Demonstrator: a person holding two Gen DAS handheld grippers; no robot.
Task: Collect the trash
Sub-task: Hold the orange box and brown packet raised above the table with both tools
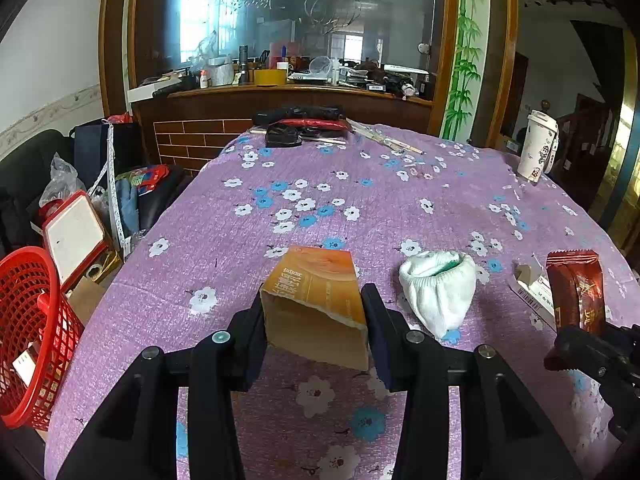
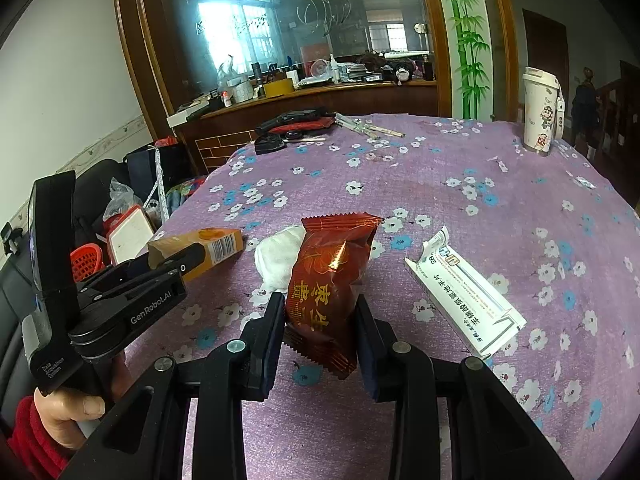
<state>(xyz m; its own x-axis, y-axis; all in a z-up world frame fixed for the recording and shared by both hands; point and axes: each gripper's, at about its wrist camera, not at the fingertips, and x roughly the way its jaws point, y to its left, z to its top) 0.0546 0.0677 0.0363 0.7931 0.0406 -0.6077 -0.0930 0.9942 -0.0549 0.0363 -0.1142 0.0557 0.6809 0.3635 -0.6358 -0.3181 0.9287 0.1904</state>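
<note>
Purple floral tablecloth before wood-framed glass partition

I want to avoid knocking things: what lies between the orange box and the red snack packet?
A crumpled white cloth, seen in both wrist views.

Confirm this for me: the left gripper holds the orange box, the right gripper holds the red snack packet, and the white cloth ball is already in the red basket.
One part is wrong. The white cloth ball is not in the red basket; it lies on the purple tablecloth, as the left wrist view shows. The rest stands: the left gripper holds the orange box, and the right gripper holds the red snack packet.
</note>
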